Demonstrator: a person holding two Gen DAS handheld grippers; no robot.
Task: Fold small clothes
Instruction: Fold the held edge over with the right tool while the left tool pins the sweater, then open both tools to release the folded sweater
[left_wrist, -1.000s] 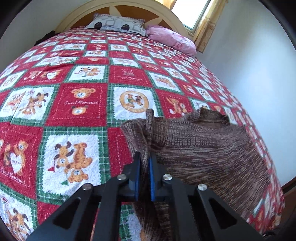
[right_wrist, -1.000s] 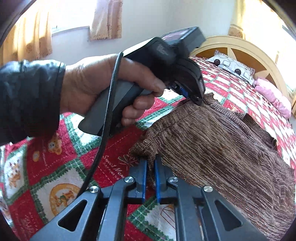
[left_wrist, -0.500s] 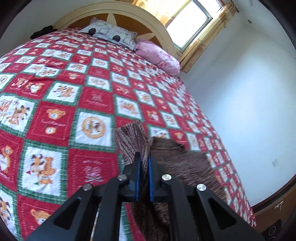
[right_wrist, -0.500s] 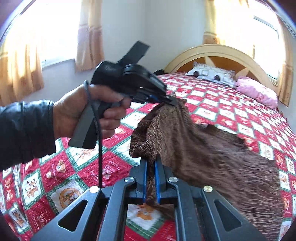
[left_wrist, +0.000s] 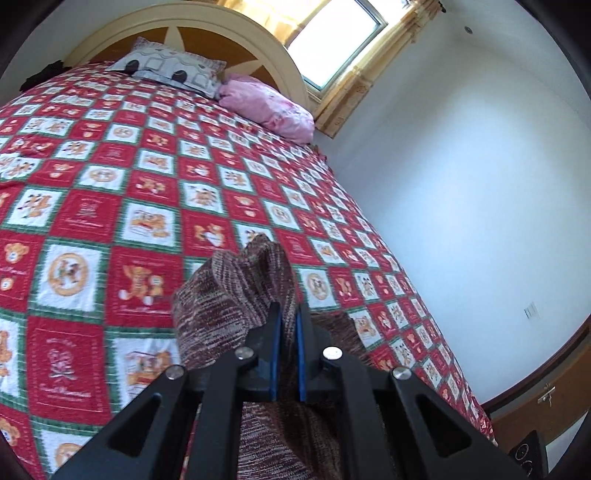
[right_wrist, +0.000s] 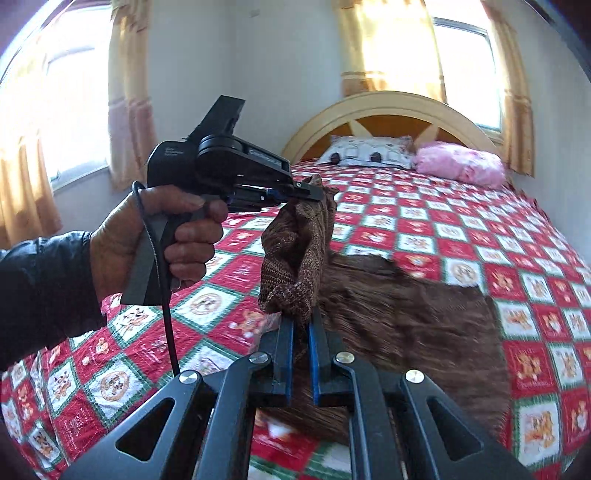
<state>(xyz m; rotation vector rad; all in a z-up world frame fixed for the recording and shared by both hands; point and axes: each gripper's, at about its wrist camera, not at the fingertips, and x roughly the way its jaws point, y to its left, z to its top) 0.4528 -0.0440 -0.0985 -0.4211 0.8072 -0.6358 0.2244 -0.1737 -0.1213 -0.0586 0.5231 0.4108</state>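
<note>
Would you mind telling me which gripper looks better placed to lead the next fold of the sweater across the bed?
Left, probably. The left gripper pinches the sweater edge high above the quilt, so it can carry that edge over. The right gripper grips low, near the cloth lying flat, suited to anchoring.

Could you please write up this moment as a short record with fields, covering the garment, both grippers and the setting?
garment: brown knitted sweater, one edge lifted, the rest trailing on the bed
left gripper: shut on the sweater's raised edge
right gripper: shut on the sweater's edge, nearer the camera
left hand: wrapped around the left gripper's handle
surface: bedspread with red, white and green teddy-bear squares
pillows: grey patterned pillow beside pink pillow at the headboard
fold: not yet made
</note>
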